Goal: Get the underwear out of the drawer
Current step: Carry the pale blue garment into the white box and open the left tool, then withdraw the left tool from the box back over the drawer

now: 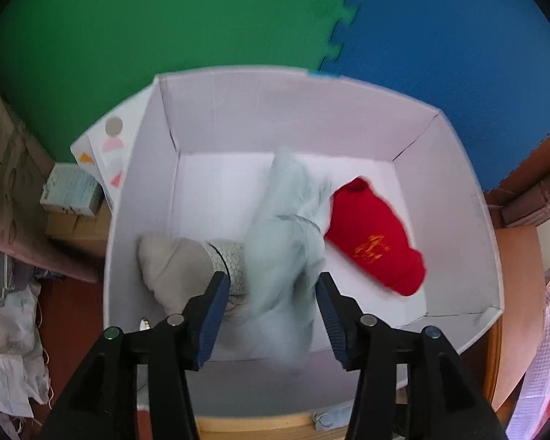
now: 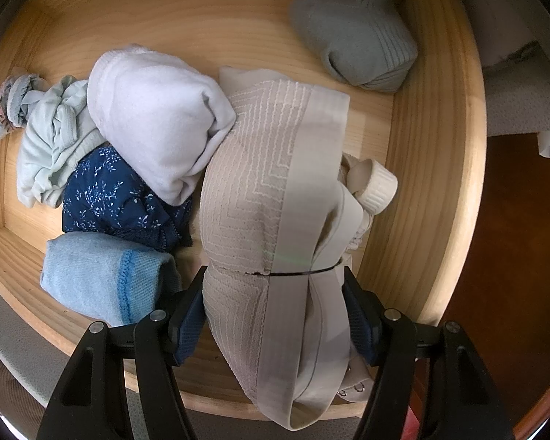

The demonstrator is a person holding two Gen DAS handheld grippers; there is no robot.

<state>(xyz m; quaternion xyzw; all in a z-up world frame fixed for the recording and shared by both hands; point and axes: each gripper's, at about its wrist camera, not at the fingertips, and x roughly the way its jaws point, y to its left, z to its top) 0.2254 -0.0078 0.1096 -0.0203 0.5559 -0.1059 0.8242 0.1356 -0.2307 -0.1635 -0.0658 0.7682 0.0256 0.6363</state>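
Listing contents by container, two receptacles in view.

White box (image 1: 238, 117), open-topped, standing on green and blue foam floor mats (image 1: 165, 18): holds a red garment with orange print (image 1: 376, 242) at its right side, a beige bundle with a patterned band (image 1: 187, 267) at its left, and a pale blue-grey garment (image 1: 286, 242) between them, blurred. Left gripper (image 1: 271, 293) hangs over this box; its jaws stand partly apart either side of the pale garment's lower part, with no firm pinch visible.

Wooden drawer (image 2: 432, 146): holds a grey-green knitted bundle (image 2: 355, 36) in the far right corner, a white fleecy roll (image 2: 154, 117) at centre, a pale mint crumpled piece (image 2: 51, 139) and a small floral scrap (image 2: 7, 110) at left, a navy floral piece (image 2: 117, 198) beneath the white roll, a light blue folded item (image 2: 95, 275) nearest at left, and a cream ribbed cuff (image 2: 377, 183) at right.

Right gripper (image 2: 275, 286): jaws closed on beige patterned underwear with a wide elastic band (image 2: 267, 183), which lies lengthwise in the drawer, touching the white roll.
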